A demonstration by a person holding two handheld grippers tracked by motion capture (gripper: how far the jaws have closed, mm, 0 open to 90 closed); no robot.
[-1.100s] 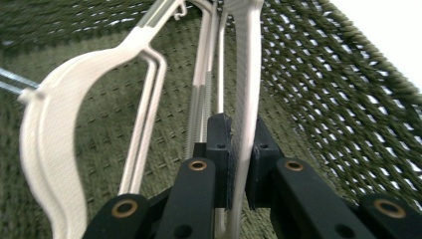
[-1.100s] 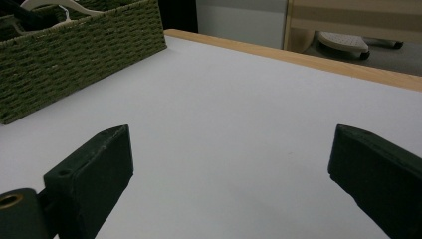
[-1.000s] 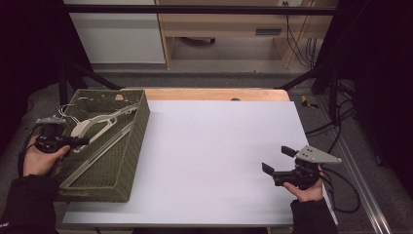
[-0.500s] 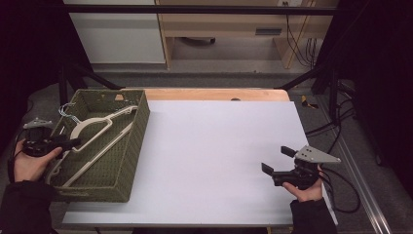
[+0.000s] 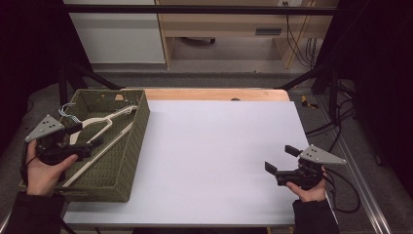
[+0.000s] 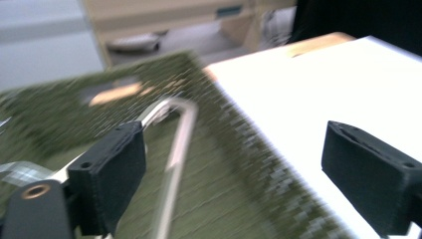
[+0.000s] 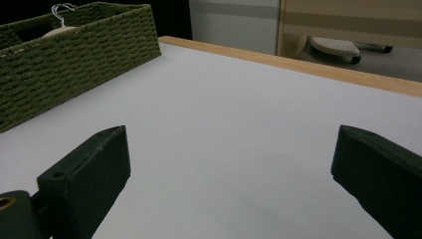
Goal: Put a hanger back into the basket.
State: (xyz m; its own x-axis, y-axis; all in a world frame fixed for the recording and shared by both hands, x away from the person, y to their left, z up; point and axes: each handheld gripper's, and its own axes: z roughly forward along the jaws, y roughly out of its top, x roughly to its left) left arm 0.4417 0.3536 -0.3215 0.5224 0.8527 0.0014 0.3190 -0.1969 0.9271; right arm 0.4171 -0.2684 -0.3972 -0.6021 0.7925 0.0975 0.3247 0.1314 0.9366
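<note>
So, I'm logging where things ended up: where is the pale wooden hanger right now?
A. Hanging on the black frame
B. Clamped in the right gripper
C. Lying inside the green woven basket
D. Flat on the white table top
C: the hanger lies inside the basket, and the open jaws of both the left gripper and the right gripper hold nothing.

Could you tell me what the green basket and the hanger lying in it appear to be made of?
The green basket looks woven, perhaps wicker or paper cord: matte, with ribbed rows along its walls. The hanger looks like pale wood with a smooth finish and a thin metal hook, though plastic cannot be ruled out.
</note>
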